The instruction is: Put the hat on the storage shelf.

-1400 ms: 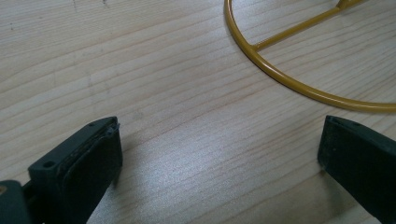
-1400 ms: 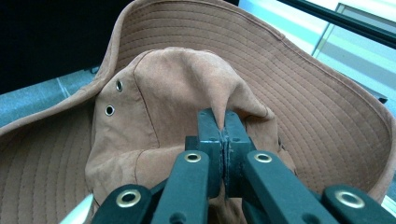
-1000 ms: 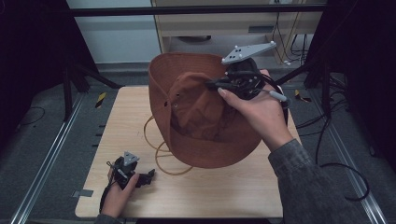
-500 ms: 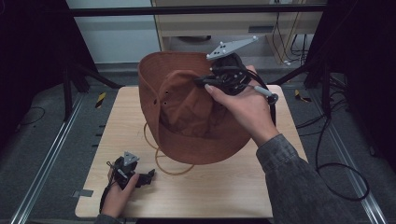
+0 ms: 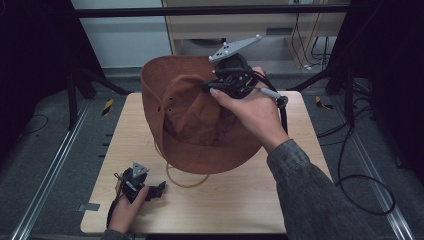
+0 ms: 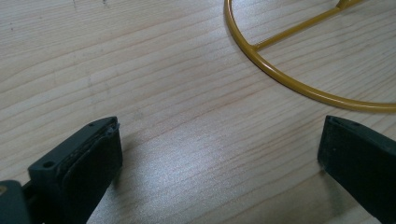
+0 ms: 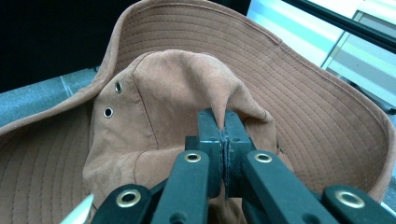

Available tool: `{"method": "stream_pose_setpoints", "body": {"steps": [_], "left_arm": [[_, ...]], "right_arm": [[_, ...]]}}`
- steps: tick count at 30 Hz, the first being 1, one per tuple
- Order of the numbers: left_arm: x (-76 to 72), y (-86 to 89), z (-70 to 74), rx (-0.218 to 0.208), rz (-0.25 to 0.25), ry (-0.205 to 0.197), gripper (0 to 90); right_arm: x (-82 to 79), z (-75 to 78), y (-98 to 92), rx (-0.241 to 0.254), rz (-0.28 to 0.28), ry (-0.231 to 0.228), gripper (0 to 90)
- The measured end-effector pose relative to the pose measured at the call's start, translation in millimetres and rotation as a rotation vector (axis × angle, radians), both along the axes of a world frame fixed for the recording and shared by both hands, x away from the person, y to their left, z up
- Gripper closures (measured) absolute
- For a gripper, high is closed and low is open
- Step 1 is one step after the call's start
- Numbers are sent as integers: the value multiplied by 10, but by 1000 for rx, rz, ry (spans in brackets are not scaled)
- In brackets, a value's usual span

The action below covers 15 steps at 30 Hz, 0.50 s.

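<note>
High view. A brown brimmed hat hangs above the middle of the wooden table, lifted clear by the right gripper, which pinches the crown from the far side. The brim droops toward the table under its own weight, which suggests a soft, light fabric with little stiffness. Beneath the hat's near edge lies a yellow wire ring, apparently the foot of a stand. The left gripper rests on the near-left part of the table, away from the hat.

Left gripper view. The jaws stand wide apart with nothing between them, hovering low over bare wood; the yellow wire ring curves across the upper right, just beyond the jaw tips.

Right gripper view. The jaws are pressed together on a pinched fold of the crown, the cloth bunching into creases around the grip. Two metal eyelets mark the crown's side, and the stitched brim rises behind. The suede-like surface probably gives good friction, so a pinch of gathered crown is a secure hold; the floppy brim would sag if held alone.
</note>
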<state>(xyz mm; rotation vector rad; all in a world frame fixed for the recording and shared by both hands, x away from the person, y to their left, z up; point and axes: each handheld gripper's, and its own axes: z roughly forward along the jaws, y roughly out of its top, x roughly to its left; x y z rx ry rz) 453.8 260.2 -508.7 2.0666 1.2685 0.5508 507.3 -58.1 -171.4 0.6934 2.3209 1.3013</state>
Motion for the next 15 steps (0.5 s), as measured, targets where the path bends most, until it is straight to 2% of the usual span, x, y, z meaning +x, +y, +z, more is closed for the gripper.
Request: {"method": "stream_pose_setpoints", "body": {"steps": [9,15], "left_arm": [[0,-1,-1,-2,-1,1,0],[0,-1,0,-1,0,1,0]], "right_arm": [[-17,-7,102,3,25,3,892],[-26,-63,234,-8,48,9,892]]}}
